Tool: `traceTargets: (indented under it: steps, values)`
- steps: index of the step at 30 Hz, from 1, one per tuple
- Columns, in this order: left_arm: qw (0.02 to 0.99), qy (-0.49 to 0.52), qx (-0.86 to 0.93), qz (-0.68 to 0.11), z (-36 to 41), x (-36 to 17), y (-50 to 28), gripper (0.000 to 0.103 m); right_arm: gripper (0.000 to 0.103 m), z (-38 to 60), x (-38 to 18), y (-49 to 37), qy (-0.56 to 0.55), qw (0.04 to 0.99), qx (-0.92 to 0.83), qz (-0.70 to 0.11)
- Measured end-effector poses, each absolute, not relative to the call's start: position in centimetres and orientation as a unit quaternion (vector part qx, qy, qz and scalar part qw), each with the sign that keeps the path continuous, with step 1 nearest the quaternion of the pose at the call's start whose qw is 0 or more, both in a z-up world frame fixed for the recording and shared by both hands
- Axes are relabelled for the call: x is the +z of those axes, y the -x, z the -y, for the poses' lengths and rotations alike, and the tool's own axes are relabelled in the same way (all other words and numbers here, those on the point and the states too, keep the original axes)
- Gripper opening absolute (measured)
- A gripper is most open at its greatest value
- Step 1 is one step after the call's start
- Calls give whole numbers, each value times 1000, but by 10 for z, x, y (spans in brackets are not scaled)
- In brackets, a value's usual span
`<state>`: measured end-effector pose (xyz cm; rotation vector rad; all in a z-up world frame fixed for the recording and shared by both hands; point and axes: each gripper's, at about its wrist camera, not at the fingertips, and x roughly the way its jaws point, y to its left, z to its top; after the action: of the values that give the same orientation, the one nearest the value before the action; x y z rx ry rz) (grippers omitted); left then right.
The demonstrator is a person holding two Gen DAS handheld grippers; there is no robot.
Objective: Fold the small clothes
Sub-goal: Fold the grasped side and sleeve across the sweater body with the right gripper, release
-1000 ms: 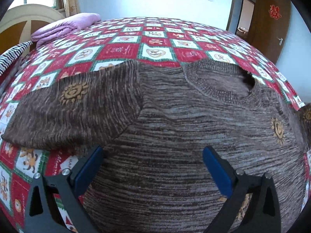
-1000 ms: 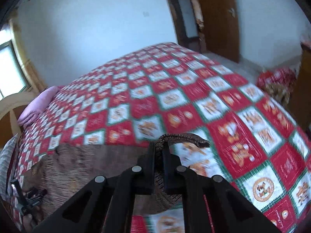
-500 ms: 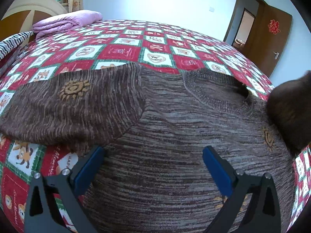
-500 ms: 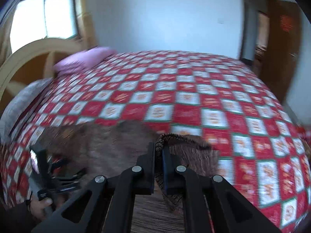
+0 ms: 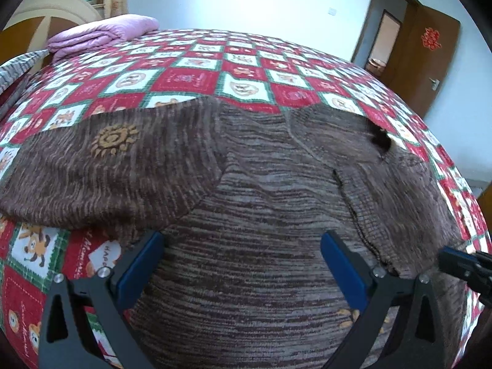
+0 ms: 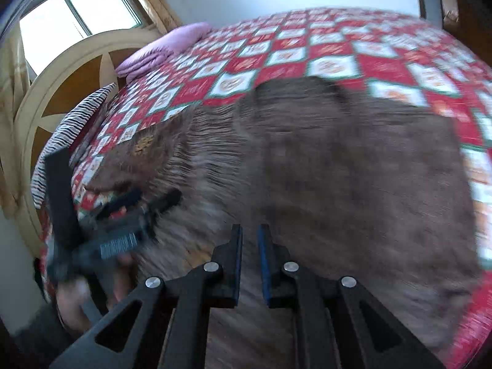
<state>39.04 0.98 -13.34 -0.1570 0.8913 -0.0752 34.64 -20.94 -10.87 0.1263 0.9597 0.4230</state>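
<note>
Right wrist view: right gripper (image 6: pixel 248 240) has released the sleeve, fingers slightly apart, empty. Sweater (image 5: pixel 261 215) lies on the bed (image 5: pixel 246 61), right sleeve folded across toward 3 o'clock; left gripper (image 5: pixel 243 246) hovers wide apart. Left sleeve comes next.

Sweater (image 5: pixel 261 221): brown, streaked in grey-beige horizontal lines, with an orange sun motif at frame left. Bedspread (image 5: pixel 190 77): red and white checks edged green, cartoon prints. Folded blanket (image 5: pixel 101 32), upper left: lilac. Pillow (image 6: pixel 66 141): black-and-white stripes. Left tool (image 5: pixel 243 264): black, blue pads. Door (image 5: pixel 427 58), upper right: brown.
</note>
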Motion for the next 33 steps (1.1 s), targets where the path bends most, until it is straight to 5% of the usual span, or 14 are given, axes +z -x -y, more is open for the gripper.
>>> traceTargets:
  steps: [7, 14, 20, 22, 33]
  values:
    - [902, 17, -100, -419, 21, -92, -391, 96, 12, 302, -111, -290, -5, 898, 115, -425]
    - [886, -52, -153, -434, 86, -86, -419, 92, 13, 339, -137, -270, -68, 911, 130, -386]
    - [866, -53, -150, -473, 113, -127, -444, 49, 20, 343, -142, -270, -96, 912, 145, -373]
    - [876, -39, -158, -454, 118, -121, -442, 6, 25, 342, -142, -271, -100, 909, 155, -374]
    - [891, -43, -118, -437, 113, -114, -466, 6, 42, 333, -144, -269, -78, 907, 168, -377]
